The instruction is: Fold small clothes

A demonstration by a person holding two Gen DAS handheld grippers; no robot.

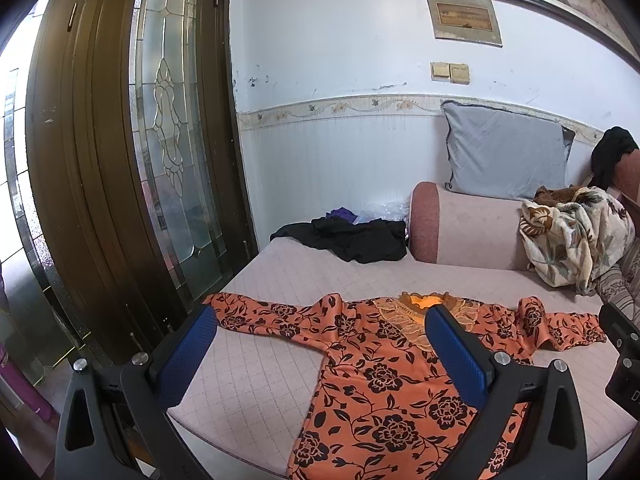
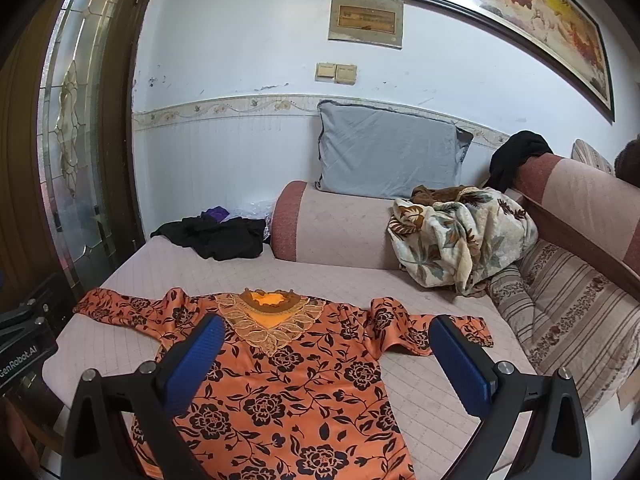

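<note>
The orange floral top (image 1: 384, 380) runs off the bottom edge in both views, so its hem cannot be seen. In the left wrist view the blue pad of the left gripper (image 1: 320, 354) covers part of its lace collar, and the far sleeve end passes behind the dark body of the right gripper (image 1: 622, 364) at the picture's edge. The wall painting (image 2: 516, 12) is cut by the top edge. Lettering on the small plaque (image 2: 366, 20) is too small to read. The purple cloth (image 2: 216, 213) behind the black garment (image 2: 218, 236) is mostly hidden.
</note>
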